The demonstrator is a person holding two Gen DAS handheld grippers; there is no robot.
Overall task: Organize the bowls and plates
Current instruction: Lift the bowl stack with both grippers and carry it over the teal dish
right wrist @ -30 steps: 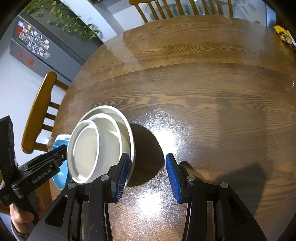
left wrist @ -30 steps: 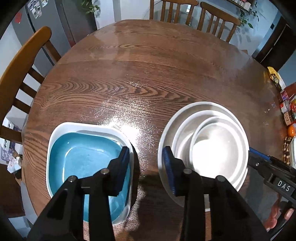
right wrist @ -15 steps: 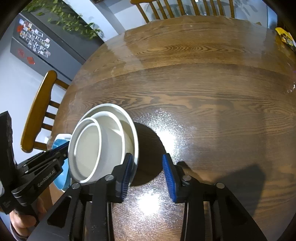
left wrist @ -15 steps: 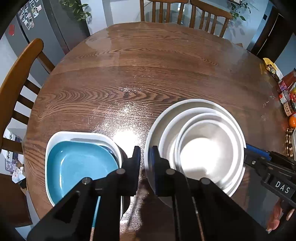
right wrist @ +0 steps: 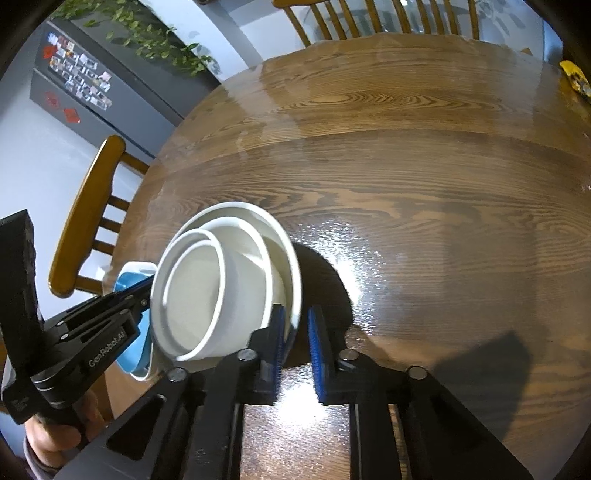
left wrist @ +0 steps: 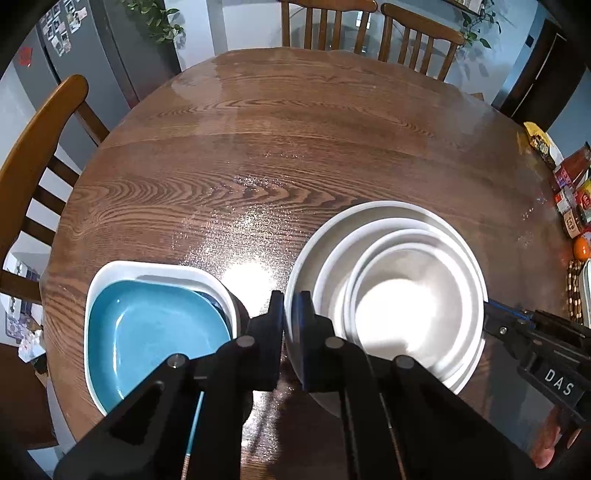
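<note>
A stack of nested white round bowls sits on the round wooden table, also in the right wrist view. My left gripper is shut on the left rim of the outer white bowl. My right gripper straddles the right rim of that bowl, its jaws narrowed around it with a small gap showing. A blue square plate lies in a white square dish to the left of the stack.
Wooden chairs stand at the left and the far side. Packets, jars and an orange crowd the table's right edge. A grey fridge stands behind.
Both grippers have closed in. The left one shut on the outer bowl's left rim. The right one narrowed around its right rim. The stack now looks tilted and nearer to both cameras.
</note>
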